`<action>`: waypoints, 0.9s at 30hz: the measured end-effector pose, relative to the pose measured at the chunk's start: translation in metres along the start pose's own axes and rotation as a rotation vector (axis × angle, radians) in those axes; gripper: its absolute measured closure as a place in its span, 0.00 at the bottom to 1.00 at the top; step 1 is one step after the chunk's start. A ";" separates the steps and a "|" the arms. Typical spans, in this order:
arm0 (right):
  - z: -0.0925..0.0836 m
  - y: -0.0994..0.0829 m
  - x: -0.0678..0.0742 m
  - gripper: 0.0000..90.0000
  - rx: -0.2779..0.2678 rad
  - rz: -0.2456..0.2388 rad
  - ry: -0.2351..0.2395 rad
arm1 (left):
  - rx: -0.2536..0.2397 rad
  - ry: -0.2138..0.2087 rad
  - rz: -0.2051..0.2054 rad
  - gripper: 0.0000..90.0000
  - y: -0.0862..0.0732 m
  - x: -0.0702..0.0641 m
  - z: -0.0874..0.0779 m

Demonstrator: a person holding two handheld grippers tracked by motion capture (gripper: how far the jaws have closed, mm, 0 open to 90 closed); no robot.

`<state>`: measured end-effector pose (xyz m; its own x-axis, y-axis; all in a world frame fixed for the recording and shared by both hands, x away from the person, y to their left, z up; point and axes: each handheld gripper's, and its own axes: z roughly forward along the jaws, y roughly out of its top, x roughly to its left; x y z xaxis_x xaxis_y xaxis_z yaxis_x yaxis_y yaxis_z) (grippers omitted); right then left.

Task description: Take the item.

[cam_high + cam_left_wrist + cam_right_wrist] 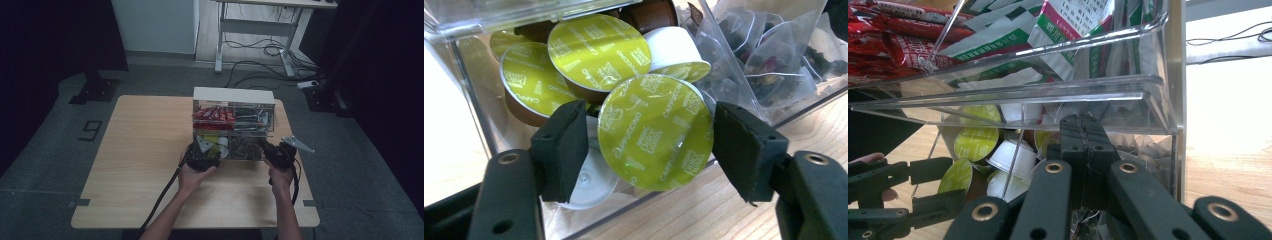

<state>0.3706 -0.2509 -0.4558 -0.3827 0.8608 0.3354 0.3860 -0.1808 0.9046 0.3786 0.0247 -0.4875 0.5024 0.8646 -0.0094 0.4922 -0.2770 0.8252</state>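
Two grippers work at the near face of a clear plastic organiser (234, 100) that stands on the far half of the wooden counter (145, 150). From the high view, the left gripper (204, 152) sits at the organiser's lower left compartment and the right gripper (274, 152) at its lower right compartment, each held in one of the person's hands.

From the left gripper view, the left gripper (651, 145) has its jaws spread wide, one black pad on each side of a green-lidded cappuccino capsule (655, 138); the pads flank the lid's edge, and whether they press on it cannot be told. That capsule stands tilted at the open front of the compartment, leaning on a white capsule (591, 180) below it and with more green-lidded capsules (596, 50) piled behind. Clear tea sachets (769, 60) fill the compartment to the right.

From the right gripper view, the right gripper (1083, 130) has its jaws fully closed, pads pressed together with nothing between them, the tips just under the clear shelf (1013, 97) that divides the tiers. Above that shelf lie red packets (888, 45) to the left and green-and-white packets (1068, 30) to the right.
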 end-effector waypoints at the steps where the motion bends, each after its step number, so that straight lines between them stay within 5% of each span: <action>1: -0.001 0.000 0.000 0.99 -0.002 -0.001 0.002 | -0.001 0.001 0.004 0.37 0.000 0.000 0.000; 27: -0.002 0.001 0.000 0.99 -0.003 -0.004 -0.001 | -0.063 -0.036 -0.018 0.42 -0.001 0.006 -0.018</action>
<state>0.3697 -0.2523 -0.4542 -0.3831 0.8622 0.3314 0.3823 -0.1786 0.9066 0.3684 0.0372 -0.4784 0.5198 0.8531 -0.0444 0.4564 -0.2333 0.8587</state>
